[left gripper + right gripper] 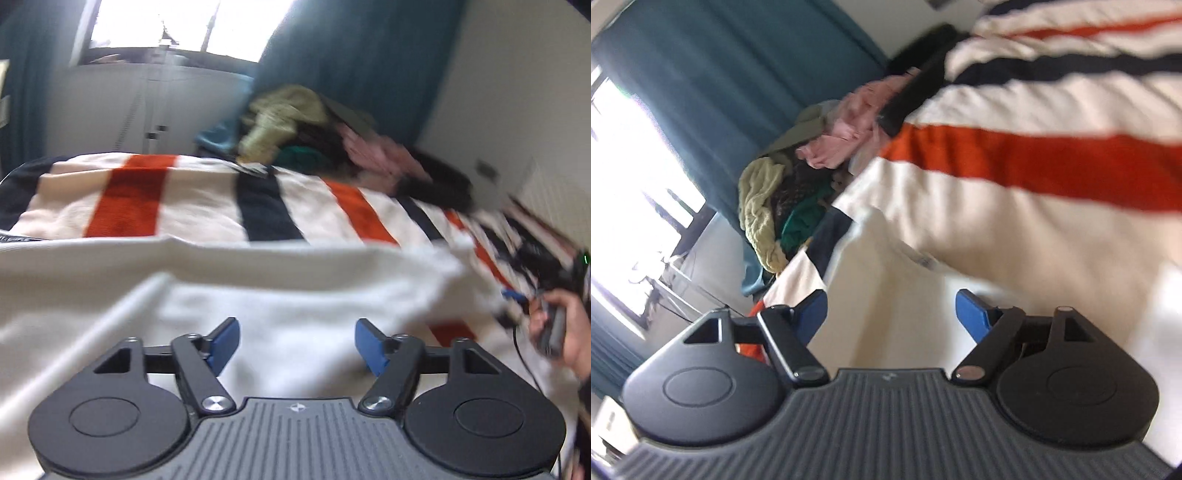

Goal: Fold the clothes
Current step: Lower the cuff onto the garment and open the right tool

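A white garment (288,280) lies spread on the striped bed cover (125,195). My left gripper (297,345) is open just above the garment, its blue pads apart and empty. In the right wrist view, tilted sideways, my right gripper (891,317) is open over the same white garment (894,295), nothing between its pads. The right hand and its gripper handle (554,328) show at the right edge of the left wrist view, beside the garment's corner. Both views are blurred by motion.
A pile of unfolded clothes (306,133), yellow-green, pink, green and black, sits at the far side of the bed; it also shows in the right wrist view (798,184). Teal curtains (354,62), a window and a white wall stand behind.
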Motion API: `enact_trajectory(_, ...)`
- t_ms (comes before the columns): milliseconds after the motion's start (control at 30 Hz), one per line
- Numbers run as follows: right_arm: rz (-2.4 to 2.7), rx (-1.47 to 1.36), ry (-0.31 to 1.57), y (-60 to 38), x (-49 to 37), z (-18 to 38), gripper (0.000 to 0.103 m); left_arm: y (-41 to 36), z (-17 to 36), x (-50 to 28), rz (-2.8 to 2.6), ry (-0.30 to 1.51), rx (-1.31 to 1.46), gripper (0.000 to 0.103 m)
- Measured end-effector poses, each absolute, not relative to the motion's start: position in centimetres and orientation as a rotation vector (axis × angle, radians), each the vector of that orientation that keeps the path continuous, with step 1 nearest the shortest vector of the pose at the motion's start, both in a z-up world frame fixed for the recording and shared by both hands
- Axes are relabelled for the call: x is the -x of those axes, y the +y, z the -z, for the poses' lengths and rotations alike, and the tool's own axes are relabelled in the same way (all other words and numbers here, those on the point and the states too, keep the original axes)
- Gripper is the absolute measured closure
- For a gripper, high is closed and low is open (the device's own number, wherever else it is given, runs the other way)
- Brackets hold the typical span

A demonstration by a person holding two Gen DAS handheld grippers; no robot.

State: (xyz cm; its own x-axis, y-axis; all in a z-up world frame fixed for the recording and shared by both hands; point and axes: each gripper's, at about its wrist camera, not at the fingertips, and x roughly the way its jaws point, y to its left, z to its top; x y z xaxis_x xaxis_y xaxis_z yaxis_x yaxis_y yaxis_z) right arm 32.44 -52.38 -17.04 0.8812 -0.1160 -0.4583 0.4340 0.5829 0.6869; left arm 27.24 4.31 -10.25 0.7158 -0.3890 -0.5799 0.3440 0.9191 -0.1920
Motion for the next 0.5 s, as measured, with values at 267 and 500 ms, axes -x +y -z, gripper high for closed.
enact_trajectory(267,0.298,-1.015,0.502,-53.9,-29.4,19.6,0.036,0.0,12.7,-23.4,0.299,0.695,-0.225,0.025)
enact_trajectory(500,0.277,-1.047,0.487,-54.2,-31.9,21.6,0.056,2.4,13.0,-25.9,0.177,0.655,-0.093,0.068)
